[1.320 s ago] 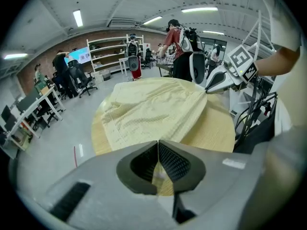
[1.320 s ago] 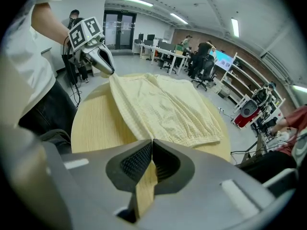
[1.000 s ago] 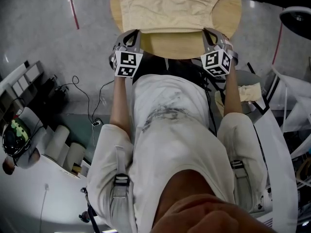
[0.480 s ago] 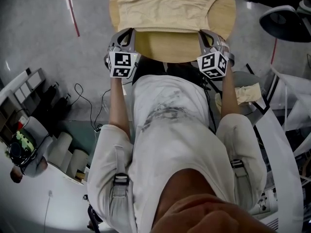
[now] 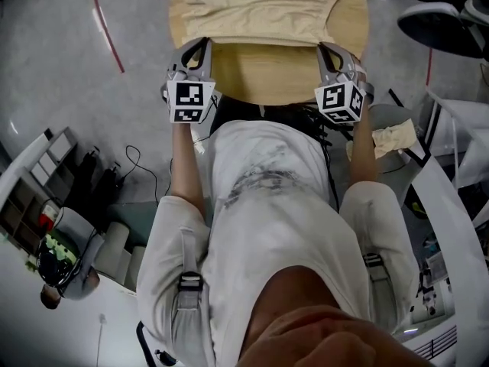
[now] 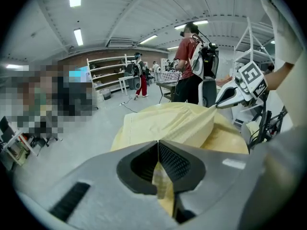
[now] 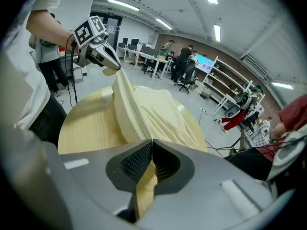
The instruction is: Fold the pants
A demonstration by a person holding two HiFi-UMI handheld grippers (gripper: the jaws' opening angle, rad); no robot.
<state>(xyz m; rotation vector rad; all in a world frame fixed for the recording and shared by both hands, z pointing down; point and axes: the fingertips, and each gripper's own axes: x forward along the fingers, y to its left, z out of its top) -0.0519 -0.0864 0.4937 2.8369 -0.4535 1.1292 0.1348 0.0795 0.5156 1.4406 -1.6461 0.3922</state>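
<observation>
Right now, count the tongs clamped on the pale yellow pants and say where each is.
2. The left tongs pinch the pale yellow fabric pants at its near left corner; the right tongs pinch its near right corner. No others visible.

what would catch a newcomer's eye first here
The pale yellow pants lie spread on the round wooden table at the top of the head view. The left gripper and right gripper each have jaws shut on the pants' near edge, one at each corner, holding it up off the tabletop.
</observation>
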